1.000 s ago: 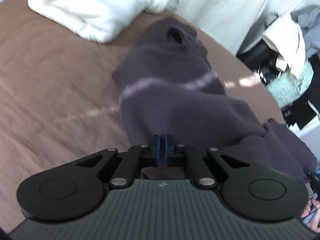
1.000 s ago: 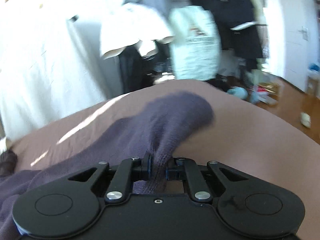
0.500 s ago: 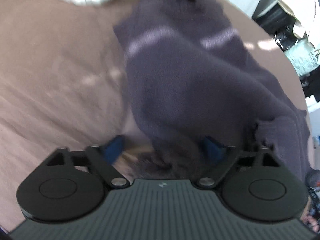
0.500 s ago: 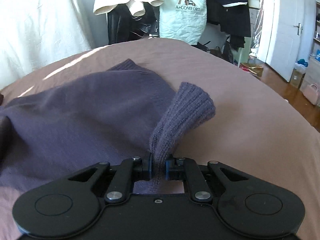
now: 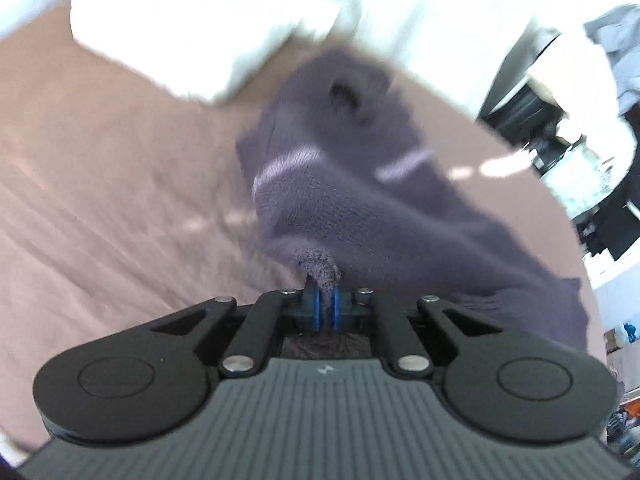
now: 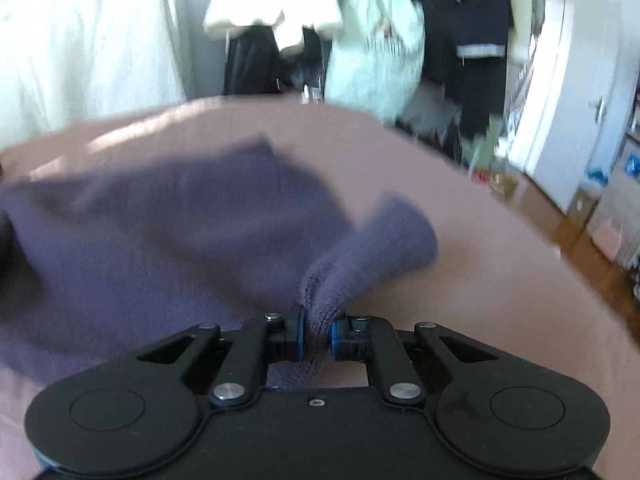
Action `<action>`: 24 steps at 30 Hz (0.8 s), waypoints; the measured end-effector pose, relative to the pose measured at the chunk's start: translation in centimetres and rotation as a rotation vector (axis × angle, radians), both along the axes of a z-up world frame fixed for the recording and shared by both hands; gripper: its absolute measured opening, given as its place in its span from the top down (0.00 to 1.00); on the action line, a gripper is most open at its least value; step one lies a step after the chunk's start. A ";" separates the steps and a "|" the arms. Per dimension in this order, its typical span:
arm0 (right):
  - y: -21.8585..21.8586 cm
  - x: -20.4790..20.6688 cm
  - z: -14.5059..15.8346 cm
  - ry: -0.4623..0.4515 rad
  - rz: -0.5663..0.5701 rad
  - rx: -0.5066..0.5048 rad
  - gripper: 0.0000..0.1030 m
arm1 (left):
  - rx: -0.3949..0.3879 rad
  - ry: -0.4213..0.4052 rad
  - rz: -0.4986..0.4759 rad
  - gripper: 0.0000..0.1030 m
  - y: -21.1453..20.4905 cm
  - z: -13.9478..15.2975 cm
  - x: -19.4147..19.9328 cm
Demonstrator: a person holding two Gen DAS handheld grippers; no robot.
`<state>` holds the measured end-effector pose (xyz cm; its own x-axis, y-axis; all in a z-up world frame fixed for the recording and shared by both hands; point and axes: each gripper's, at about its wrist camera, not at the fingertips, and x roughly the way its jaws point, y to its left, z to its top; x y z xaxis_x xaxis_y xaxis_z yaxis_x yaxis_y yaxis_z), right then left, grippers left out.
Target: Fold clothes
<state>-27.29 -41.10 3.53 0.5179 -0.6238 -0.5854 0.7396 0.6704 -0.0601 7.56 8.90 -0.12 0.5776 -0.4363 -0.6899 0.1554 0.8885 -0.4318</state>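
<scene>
Sweater (image 5: 360, 208): dark purple knit with a pale stripe across it, spread on the bed; its neck opening lies at the far end in the left wrist view, near the pillow.
Sweater in right wrist view (image 6: 168, 232): the body lies to the left, rumpled and partly lifted off the cover.
Left gripper (image 5: 325, 312): jaws pressed together on a small bunched fold of the sweater's near edge; the knit rises in a nub just above the blue pads.
Right gripper (image 6: 316, 336): jaws close together, pinching a thick ribbed piece of the sweater that stands up between the blue pads.
Cuff (image 6: 384, 248): ribbed end of the pinched piece, sticking out up and to the right past the gripper, apart from the sweater's body.
Bed (image 5: 100, 200): covered in a pinkish-brown sheet with faint creases; it carries the sweater and the pillow.
Pillow (image 5: 192, 28): white, at the far left of the bed, just beside the sweater's neck end; whether they touch cannot be told.
Curtain (image 6: 80, 52): white cloth hanging beyond the bed on the left.
Hanging clothes (image 6: 376, 56): pale and dark garments behind the far edge of the bed, blurred.
Door (image 6: 576, 92): white, at the right, beyond the bed, with wooden floor (image 6: 568, 236) below it.
Sharpness: both views are smeared, so fine detail of the knit is lost.
</scene>
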 end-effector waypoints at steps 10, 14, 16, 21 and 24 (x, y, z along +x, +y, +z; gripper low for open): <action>-1.4 0.0 -1.1 0.279 -0.086 0.042 0.89 | 0.194 0.143 -0.024 0.91 -0.6 -3.6 -2.5; -0.7 1.4 -3.2 0.311 -0.119 0.105 0.87 | 0.260 0.127 -0.040 0.82 -1.5 -3.7 -2.6; -0.6 1.8 -2.5 0.323 -0.124 0.072 0.71 | 0.278 0.126 -0.036 0.71 -1.6 -3.8 -2.6; -1.9 -0.8 1.6 0.109 -0.249 0.019 0.41 | 0.185 -0.049 0.039 0.67 0.1 -0.6 -3.4; -2.4 -1.5 2.6 0.008 -0.224 0.073 0.41 | 0.131 -0.090 0.026 0.56 0.2 0.2 -3.5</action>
